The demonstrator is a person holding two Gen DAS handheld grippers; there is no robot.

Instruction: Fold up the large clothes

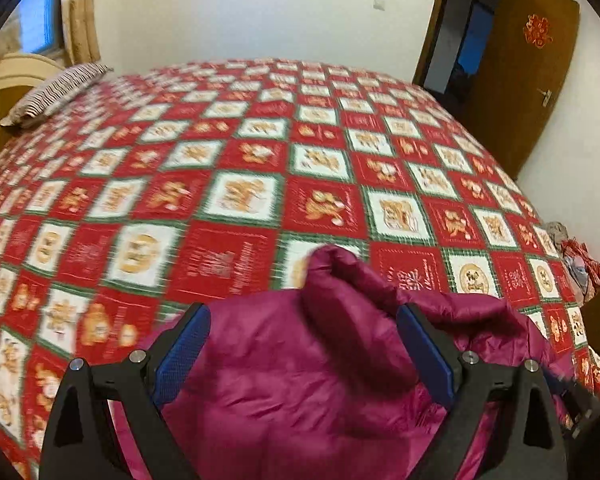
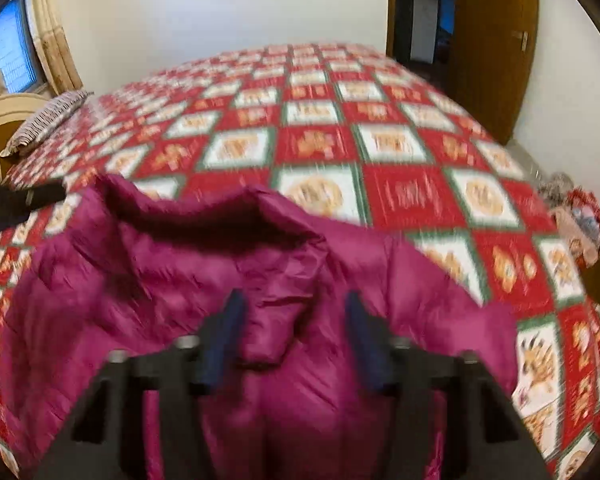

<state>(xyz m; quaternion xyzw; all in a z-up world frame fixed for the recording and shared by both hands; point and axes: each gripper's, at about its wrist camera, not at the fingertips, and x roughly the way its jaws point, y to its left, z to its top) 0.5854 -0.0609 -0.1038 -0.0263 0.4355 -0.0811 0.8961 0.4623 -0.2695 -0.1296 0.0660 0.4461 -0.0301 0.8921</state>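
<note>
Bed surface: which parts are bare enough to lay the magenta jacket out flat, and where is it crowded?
The quilt is bare from the jacket to the far wall, and across to the door side. The striped pillow takes the headboard corner; a cloth heap crowds the right edge.

A bed under a red, white and green checked quilt fills the white-walled room. A striped pillow lies near the window; a brown door stands open.
</note>
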